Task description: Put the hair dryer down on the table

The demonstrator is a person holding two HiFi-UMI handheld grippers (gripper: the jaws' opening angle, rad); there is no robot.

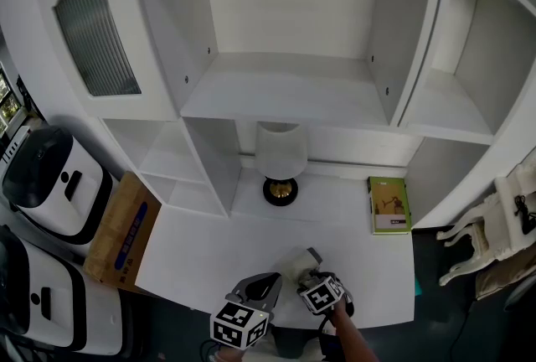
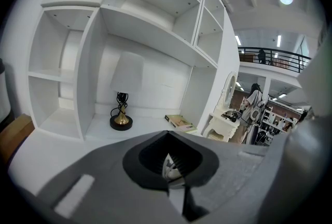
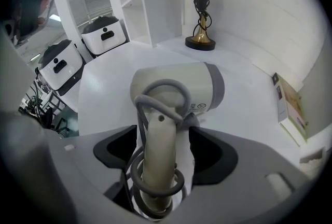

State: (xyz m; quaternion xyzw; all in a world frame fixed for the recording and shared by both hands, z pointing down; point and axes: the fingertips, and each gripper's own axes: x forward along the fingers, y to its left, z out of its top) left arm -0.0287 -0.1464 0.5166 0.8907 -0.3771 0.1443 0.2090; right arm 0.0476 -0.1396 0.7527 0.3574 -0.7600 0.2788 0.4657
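Observation:
The white hair dryer (image 1: 295, 262) lies near the front edge of the white table (image 1: 209, 243), its grey cord looped round the handle. In the right gripper view the hair dryer (image 3: 176, 88) has its barrel resting on the tabletop and its handle running back between the jaws. My right gripper (image 3: 166, 155) is open: both black pads stand a little off the handle. It points steeply down over the dryer, and shows as the right gripper (image 1: 310, 275) in the head view. My left gripper (image 1: 261, 285) hovers just left of the dryer, shut and holding nothing (image 2: 170, 166).
A lamp (image 1: 279, 159) with a gold base and a green book (image 1: 389, 204) stand at the back of the table under white shelves. Left of the table are a cardboard box (image 1: 121, 235) and white appliances (image 1: 50, 176). A white chair (image 1: 494, 226) is at the right.

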